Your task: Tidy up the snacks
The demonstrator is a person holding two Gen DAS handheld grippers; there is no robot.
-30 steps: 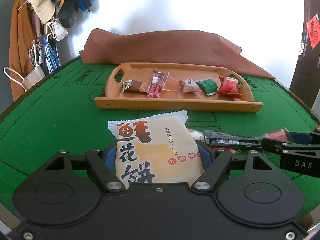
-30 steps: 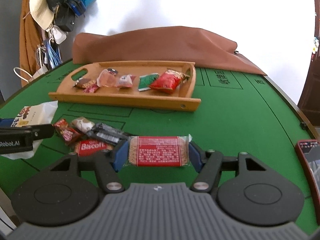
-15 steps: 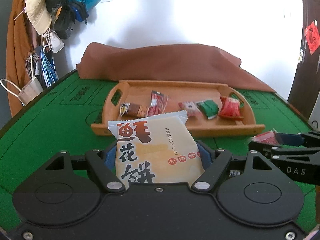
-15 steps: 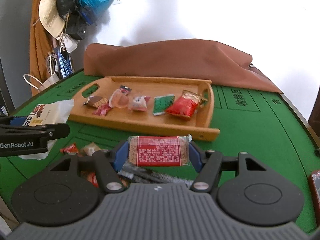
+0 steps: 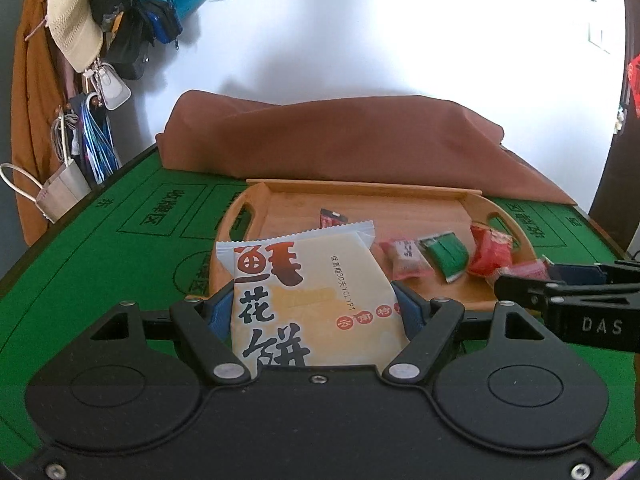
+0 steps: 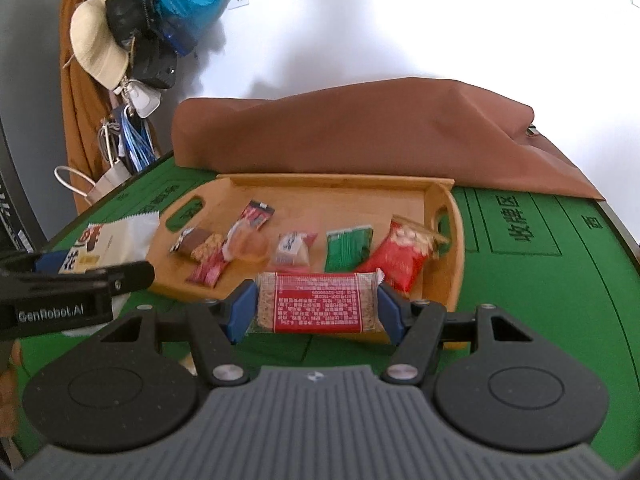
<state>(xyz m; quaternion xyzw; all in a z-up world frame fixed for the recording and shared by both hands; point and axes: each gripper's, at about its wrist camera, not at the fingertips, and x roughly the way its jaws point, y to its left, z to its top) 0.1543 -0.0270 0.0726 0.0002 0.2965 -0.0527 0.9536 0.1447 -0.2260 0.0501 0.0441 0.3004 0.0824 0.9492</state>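
My left gripper (image 5: 314,308) is shut on a cream flower-cake packet (image 5: 308,288) with red and black characters, held above the tray's near edge. My right gripper (image 6: 316,306) is shut on a red-labelled cracker bar (image 6: 316,303), also held over the near edge. The wooden tray (image 6: 444,200) lies ahead on the green table and holds several small snacks: a red packet (image 6: 400,256), a green packet (image 6: 346,248), a pink-white candy (image 6: 292,250), a jelly cup (image 6: 248,244). The tray also shows in the left wrist view (image 5: 400,194). The cream packet shows at left in the right wrist view (image 6: 108,242).
A brown cloth bundle (image 6: 360,128) lies behind the tray. Hats and bags (image 6: 120,40) hang on a rack at back left. The right gripper's side (image 5: 568,300) juts in from the right of the left wrist view. The table edge (image 6: 616,224) curves at right.
Both grippers have risen and moved forward toward the tray with their snacks. The loose snacks on the felt have dropped out of sight below them.
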